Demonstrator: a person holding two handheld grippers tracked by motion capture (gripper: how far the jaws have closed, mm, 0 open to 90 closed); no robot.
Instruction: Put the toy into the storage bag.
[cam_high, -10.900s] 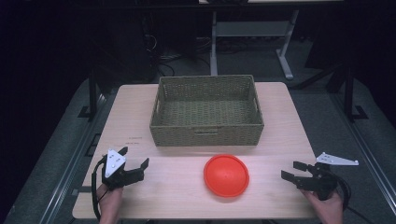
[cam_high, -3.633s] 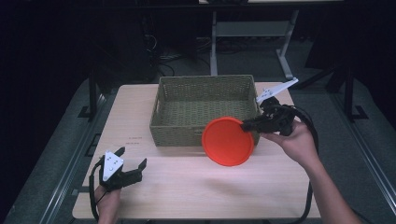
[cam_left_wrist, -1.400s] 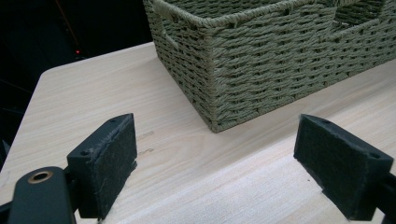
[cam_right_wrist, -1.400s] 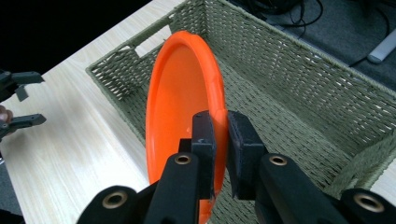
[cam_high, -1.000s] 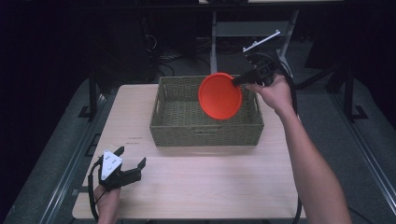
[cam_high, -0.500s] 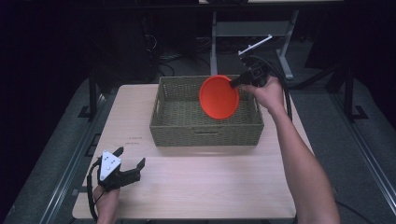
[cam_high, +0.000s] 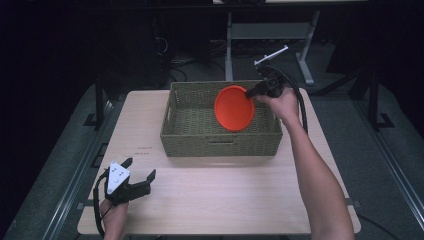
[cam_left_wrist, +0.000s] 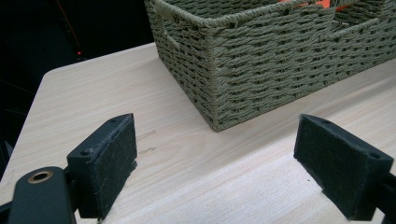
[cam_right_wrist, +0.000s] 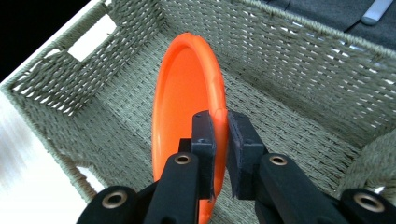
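Observation:
An orange plate hangs tilted on edge inside the woven olive basket, its rim pinched by my right gripper at the basket's right side. In the right gripper view the plate stands upright between the two black pads, which press on its rim above the basket floor. My left gripper rests open at the table's front left corner, nothing between its jaws. In the left gripper view its pads stand wide apart over bare wood, facing the basket corner.
The basket sits at the back middle of the light wooden table. Dark floor and metal stand legs lie beyond the table's far edge. A cable trails from the right gripper over the basket's right wall.
The right gripper has lowered the orange plate from above the basket's rear right down into the basket. The left gripper has stayed still.

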